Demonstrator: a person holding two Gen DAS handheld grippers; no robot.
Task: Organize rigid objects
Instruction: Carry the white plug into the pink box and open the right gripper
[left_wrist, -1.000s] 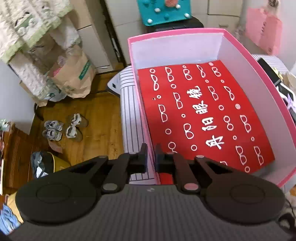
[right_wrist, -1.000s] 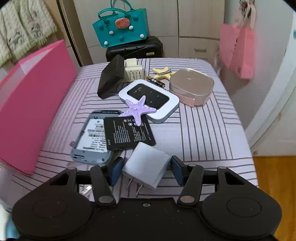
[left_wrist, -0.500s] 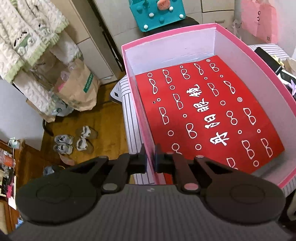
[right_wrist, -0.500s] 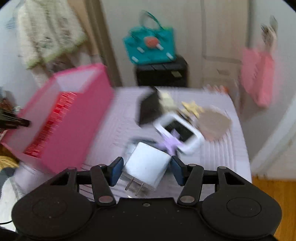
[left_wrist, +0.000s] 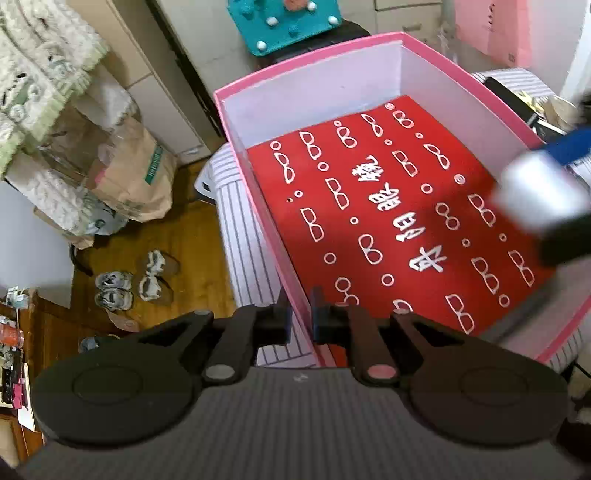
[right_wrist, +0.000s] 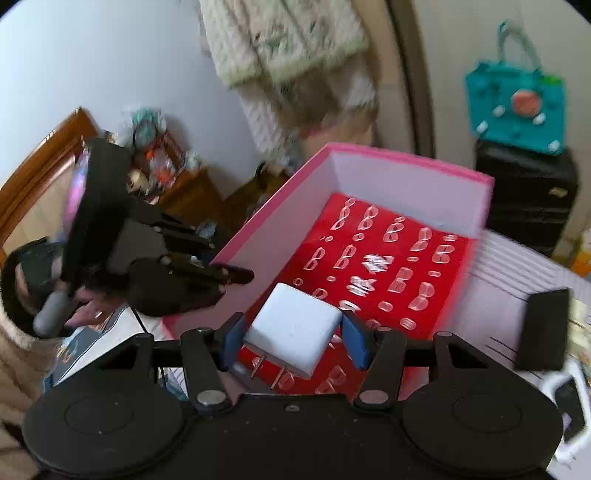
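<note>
Charger, white, plastic, cube-shaped with smooth matt faces and softened corners; two flat metal prongs project from its underside toward the camera. Held across two opposite faces in the right gripper, blue pads pressed on either side. Position: over the near end of the open pink box, above its floor and not yet resting on it. Seen from the left wrist as a pale blurred block at the box's right wall.

Relation governing the coming move, as judged: the box floor lies straight below and ahead of the right jaws, so a lowering and a letting-go would seat the charger. Its prong axis points back toward the gripper body, so it would probably land on a side face. The right hand is the nearer one; it already carries the piece.

Box: rigid card, pink outside and along the rim, plain white inner walls, rectangular, long axis running away from both cameras. It stands on a striped cloth, white with thin dark lines.

Liner: flat red sheet printed with white spectacle outlines and characters; covers most of the floor; nothing else lies on it.

Left gripper: jaws astride the near left wall of the box and nipping the thin card edge, though just beginning to ease apart; apparently steadying the box.
</note>
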